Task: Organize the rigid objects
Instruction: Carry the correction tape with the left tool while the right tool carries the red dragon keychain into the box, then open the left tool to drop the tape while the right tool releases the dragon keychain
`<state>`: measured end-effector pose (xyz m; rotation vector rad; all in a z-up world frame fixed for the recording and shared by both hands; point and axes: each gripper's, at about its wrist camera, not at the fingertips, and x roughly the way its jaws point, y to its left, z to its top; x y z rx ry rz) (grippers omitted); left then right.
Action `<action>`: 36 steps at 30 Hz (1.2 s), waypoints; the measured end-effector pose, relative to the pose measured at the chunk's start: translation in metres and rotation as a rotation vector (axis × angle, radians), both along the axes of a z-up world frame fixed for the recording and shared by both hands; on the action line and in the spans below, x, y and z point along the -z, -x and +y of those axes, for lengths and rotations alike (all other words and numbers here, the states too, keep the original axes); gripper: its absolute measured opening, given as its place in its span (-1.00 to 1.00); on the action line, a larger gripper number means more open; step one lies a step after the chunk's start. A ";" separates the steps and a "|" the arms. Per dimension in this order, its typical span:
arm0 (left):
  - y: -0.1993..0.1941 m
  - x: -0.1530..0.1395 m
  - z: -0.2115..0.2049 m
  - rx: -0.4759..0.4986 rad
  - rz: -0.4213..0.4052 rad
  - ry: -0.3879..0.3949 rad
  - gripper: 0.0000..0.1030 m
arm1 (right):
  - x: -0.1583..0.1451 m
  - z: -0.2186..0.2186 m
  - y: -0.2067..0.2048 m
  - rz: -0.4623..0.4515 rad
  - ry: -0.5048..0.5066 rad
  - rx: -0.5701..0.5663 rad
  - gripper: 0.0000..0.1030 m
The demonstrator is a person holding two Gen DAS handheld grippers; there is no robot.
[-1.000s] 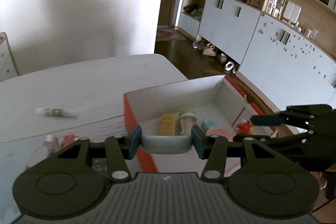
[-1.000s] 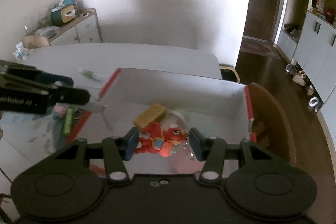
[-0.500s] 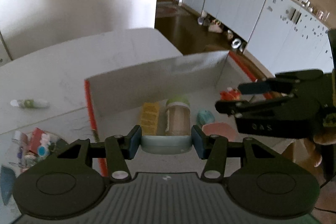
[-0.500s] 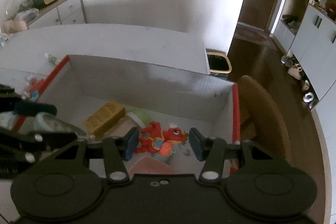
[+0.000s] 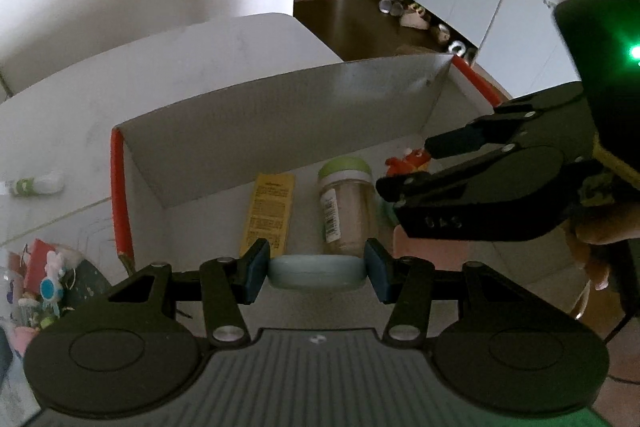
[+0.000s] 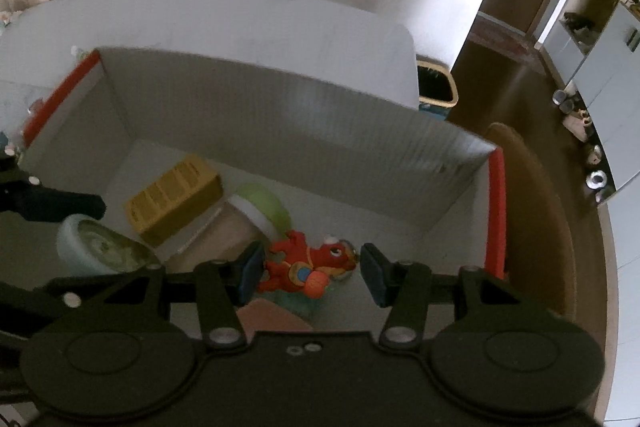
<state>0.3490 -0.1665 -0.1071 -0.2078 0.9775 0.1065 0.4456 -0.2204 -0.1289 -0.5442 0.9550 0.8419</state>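
Note:
A white cardboard box (image 5: 280, 123) with red edges stands open on the white table. My left gripper (image 5: 316, 273) is shut on a pale blue-green round tin (image 5: 316, 271), which hangs over the near part of the box. In the right wrist view the tin (image 6: 92, 243) shows at the left. My right gripper (image 6: 308, 267) is shut on a red dragon toy (image 6: 304, 263), low inside the box. From the left wrist view that gripper (image 5: 420, 163) comes in from the right with the toy (image 5: 404, 163). A yellow packet (image 5: 268, 211) and a green-lidded jar (image 5: 348, 203) lie on the box floor.
A pink flat piece (image 6: 272, 315) lies in the box near its front. On the table left of the box are a small green-labelled tube (image 5: 32, 183) and a heap of small items (image 5: 44, 279). A wooden chair (image 6: 532, 207) stands right of the box.
Both grippers have come forward and down over the box and now tilt more steeply into it. Each keeps the same hold on its object.

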 end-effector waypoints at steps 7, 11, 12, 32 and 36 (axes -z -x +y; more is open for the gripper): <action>0.005 0.000 0.001 0.020 0.057 0.022 -0.01 | 0.006 0.000 0.008 0.015 0.032 -0.037 0.02; 0.007 0.007 0.000 0.029 0.114 0.023 -0.01 | 0.006 0.003 0.010 0.016 0.043 -0.039 0.04; 0.005 0.009 0.000 0.030 0.125 0.018 -0.01 | 0.005 0.003 0.010 0.013 0.042 -0.038 0.07; 0.008 0.015 -0.011 0.045 0.190 0.037 0.17 | -0.027 -0.024 0.026 0.021 -0.056 -0.030 0.34; 0.009 0.009 -0.018 0.051 0.146 0.021 0.18 | -0.038 -0.035 0.034 0.023 -0.094 -0.016 0.38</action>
